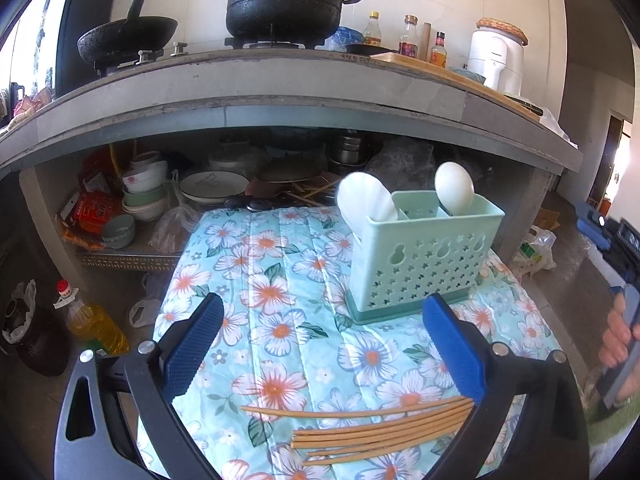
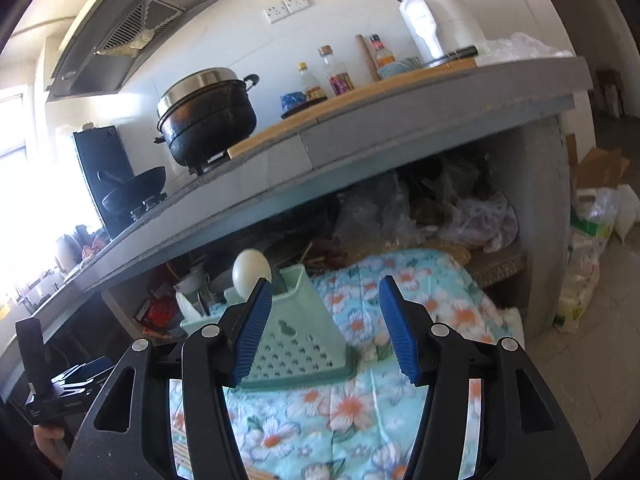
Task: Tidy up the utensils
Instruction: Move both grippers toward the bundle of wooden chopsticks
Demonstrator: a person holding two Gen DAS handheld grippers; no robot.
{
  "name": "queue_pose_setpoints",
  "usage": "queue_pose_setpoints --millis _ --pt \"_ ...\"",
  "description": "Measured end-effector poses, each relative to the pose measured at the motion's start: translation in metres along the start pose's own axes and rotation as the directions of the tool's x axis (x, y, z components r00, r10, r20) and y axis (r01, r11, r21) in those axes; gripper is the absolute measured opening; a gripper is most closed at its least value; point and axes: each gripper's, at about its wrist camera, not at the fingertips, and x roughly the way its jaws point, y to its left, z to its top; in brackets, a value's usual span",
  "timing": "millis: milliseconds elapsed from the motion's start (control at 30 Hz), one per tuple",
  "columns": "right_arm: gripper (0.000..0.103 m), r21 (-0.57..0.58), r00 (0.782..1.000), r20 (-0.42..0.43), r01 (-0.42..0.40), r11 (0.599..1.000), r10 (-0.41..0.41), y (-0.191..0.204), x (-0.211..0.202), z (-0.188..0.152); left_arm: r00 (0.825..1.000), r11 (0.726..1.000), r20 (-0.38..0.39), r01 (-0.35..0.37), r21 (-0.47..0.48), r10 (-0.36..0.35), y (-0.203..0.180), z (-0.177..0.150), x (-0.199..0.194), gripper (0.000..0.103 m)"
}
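Looking along my left gripper (image 1: 320, 364), I see its blue-padded jaws spread wide with nothing between them, over a table covered in a light-blue cloth with orange and white flowers (image 1: 280, 280). Nearest me, a loose bundle of tan wooden chopsticks (image 1: 380, 432) lies flat on the cloth, partly under the right-hand jaw. Beyond it, towards the table's right side, stands the mint-green plastic utensil caddy with star-shaped holes (image 1: 416, 264), split into compartments. Its left compartment holds a white flat plastic rice paddle (image 1: 366, 200); its back right one holds a white oval spoon bowl on an upright handle (image 1: 454, 188). The middle one looks empty as far as I can see.

My right gripper (image 2: 326, 330) has its jaws apart too, gripping nothing; the caddy shows between and behind them.

Farther back, an open shelf under the grey stone counter (image 1: 320, 92) carries stacked white and green ceramic bowls (image 1: 144, 188) and a white plate with writing too small to read (image 1: 214, 186). On the counter sit a blackened lidded stockpot (image 1: 282, 4) and labelled sauce bottles (image 1: 408, 38); I cannot read their labels.
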Motion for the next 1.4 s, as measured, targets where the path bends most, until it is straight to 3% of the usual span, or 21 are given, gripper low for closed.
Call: queue_pose_setpoints --millis 100,200,400,667,1033,1400 --pt "0.058 0.05 0.994 -0.11 0.02 0.999 -0.015 0.002 -0.006 -0.03 1.0 1.0 -0.027 0.003 0.005 -0.003 -0.005 -0.007 0.004 0.098" --pt "0.058 0.086 0.973 -0.23 0.049 0.995 -0.028 0.005 -0.006 -0.065 0.998 1.0 -0.06 -0.013 0.018 0.014 -0.012 -0.017 0.01 0.098" --pt "0.058 0.078 0.903 -0.429 0.025 0.997 0.011 0.025 0.008 -0.114 0.992 0.997 -0.104 -0.059 0.057 0.065 -0.023 -0.037 0.018 0.098" --pt "0.058 0.047 0.867 -0.497 -0.028 0.999 0.047 0.042 0.007 -0.136 0.979 0.989 -0.147 -0.131 0.074 0.14 -0.025 -0.056 0.028 0.097" --pt "0.058 0.06 0.864 -0.503 -0.003 0.998 0.033 0.031 0.009 -0.13 0.943 0.969 -0.235 -0.209 0.131 0.235 -0.031 -0.082 0.055 0.098" --pt "0.058 0.071 0.859 -0.511 0.003 0.997 0.034 0.029 0.012 -0.131 0.927 0.936 -0.229 -0.234 0.263 0.296 -0.051 -0.099 0.063 0.098"
